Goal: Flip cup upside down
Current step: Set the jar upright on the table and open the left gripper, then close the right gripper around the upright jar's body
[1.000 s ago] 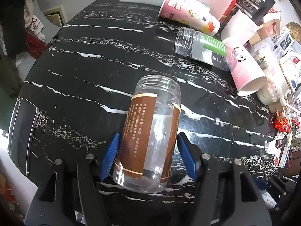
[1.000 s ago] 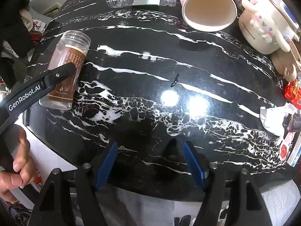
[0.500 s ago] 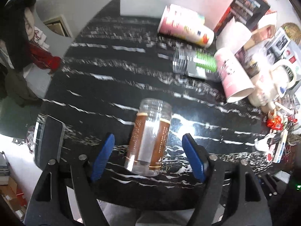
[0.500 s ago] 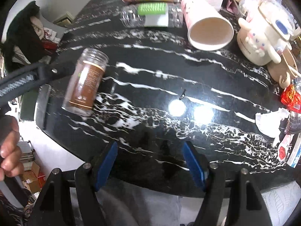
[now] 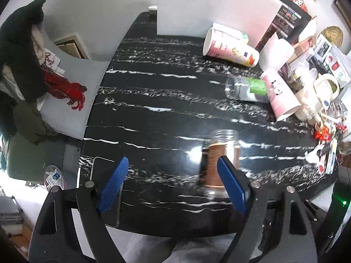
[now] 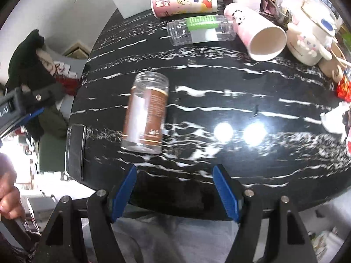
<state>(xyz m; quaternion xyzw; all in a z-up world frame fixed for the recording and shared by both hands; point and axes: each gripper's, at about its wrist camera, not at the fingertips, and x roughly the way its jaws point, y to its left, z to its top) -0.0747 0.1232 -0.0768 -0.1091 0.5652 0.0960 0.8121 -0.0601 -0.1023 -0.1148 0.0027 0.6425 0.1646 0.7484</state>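
Note:
A clear plastic jar with a brown label (image 6: pixel 145 111) lies on its side on the black marble table (image 6: pixel 219 83), mouth pointing away from me. In the left wrist view the jar (image 5: pixel 219 157) is blurred, partly behind the right finger. My left gripper (image 5: pixel 173 184) is open and empty, raised over the table's near edge, left of the jar. My right gripper (image 6: pixel 174 194) is open and empty at the near edge, below and right of the jar.
A phone (image 6: pixel 75 151) lies at the table's left edge. At the back lie a green-labelled clear bottle (image 6: pixel 199 29), a pink panda paper cup (image 6: pixel 256 35) and a printed cup (image 6: pixel 184 1). A white mug (image 6: pixel 307 41) and clutter stand at the right.
My left gripper has let go of the jar, pulled back, risen and swung left. The jar stays lying on the table. The right gripper has also drawn back and up.

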